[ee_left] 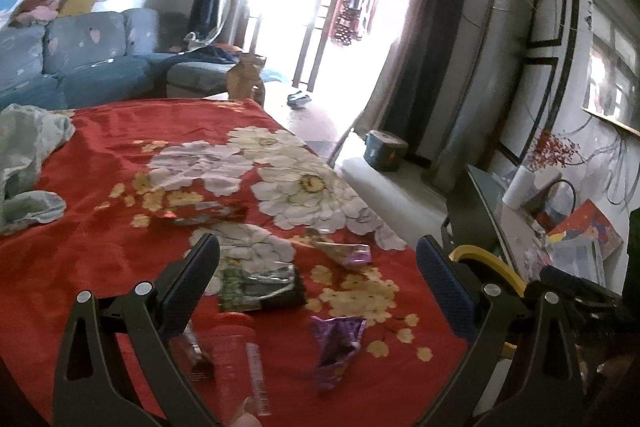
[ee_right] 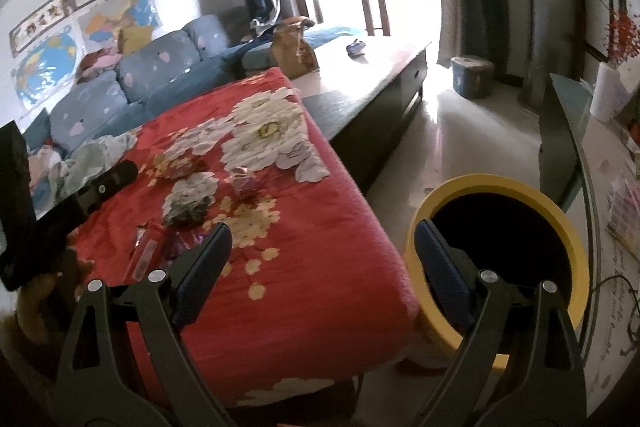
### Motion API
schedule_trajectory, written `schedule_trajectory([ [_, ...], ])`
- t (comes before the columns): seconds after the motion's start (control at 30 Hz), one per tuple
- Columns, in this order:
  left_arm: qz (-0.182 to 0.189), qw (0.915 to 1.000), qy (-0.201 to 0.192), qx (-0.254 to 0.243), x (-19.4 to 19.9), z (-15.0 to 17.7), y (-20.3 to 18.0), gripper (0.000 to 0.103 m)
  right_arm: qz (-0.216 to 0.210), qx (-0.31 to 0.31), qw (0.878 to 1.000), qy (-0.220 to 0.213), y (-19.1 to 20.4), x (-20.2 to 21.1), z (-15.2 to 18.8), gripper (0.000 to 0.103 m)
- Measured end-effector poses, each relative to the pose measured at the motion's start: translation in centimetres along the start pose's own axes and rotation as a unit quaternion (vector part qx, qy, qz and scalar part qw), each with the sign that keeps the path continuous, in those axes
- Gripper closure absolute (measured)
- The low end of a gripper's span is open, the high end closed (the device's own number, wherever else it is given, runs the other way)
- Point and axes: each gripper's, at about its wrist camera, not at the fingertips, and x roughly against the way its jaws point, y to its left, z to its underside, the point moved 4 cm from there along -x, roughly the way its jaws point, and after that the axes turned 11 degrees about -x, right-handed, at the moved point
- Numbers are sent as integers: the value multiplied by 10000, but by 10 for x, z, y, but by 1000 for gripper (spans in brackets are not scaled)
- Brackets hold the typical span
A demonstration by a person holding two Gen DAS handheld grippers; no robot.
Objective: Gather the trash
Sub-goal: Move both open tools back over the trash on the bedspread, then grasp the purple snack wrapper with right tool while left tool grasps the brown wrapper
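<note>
Red flowered cloth (ee_left: pixel 100 259) covers the table and carries the litter: purple wrapper (ee_left: pixel 338 343), dark foil packet (ee_left: pixel 260 287), red bottle (ee_left: pixel 234 355). Left gripper (ee_left: pixel 318 259) hangs above them, jaws wide apart, empty. Right gripper (ee_right: pixel 322 243) likewise spread, empty, beside the yellow bin (ee_right: pixel 496 187) off the cloth's edge. Advisable: lower squarely over one wrapper, avoid pinching cloth.

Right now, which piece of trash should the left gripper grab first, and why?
Probably the purple wrapper. The left gripper hangs over the red flowered cloth with its jaws wide open and nothing in them, and that wrapper lies nearest, just below and between them. A short dip down should reach it. The yellow bin stands open beside the table, ready for the drop.
</note>
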Motion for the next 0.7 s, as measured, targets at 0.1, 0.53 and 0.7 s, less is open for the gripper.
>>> schedule_trajectory([
  [0.1, -100, 9999, 10, 128, 5, 1, 12, 7, -87, 83, 9999, 75, 11, -1, 3, 19],
  [0.53, -530, 9973, 93, 496, 24, 9, 57, 7, -446, 437, 9972, 413, 62, -15, 17, 19],
  [0.7, -716, 9958, 232, 525, 29, 16, 71, 7, -576, 525, 9955, 532, 79, -23, 20, 19],
])
